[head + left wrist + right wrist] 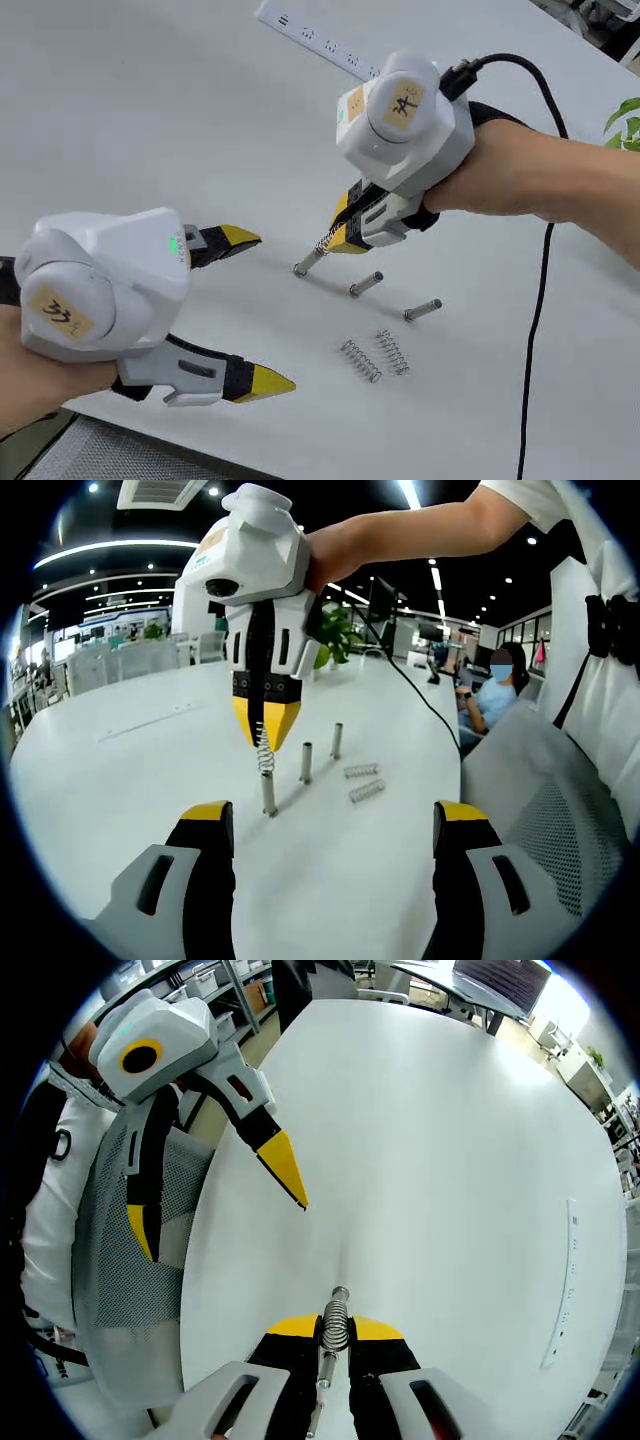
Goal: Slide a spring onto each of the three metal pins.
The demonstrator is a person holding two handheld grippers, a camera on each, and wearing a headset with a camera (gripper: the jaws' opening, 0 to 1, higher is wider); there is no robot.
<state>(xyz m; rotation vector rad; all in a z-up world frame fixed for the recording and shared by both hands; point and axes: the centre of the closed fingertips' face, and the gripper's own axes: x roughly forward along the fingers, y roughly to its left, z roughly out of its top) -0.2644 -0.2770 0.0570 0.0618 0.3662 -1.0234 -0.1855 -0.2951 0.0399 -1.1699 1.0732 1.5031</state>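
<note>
- Head view: right gripper is pinching a spring, lower end meeting the left pin.
- Left gripper is hanging wide open.
- Two springs are lying on the bench by the other pins.

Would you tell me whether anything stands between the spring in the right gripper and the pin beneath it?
Nothing visible does. The spring held by the right gripper meets the top of the pin; the open left gripper hangs off to one side.
</note>
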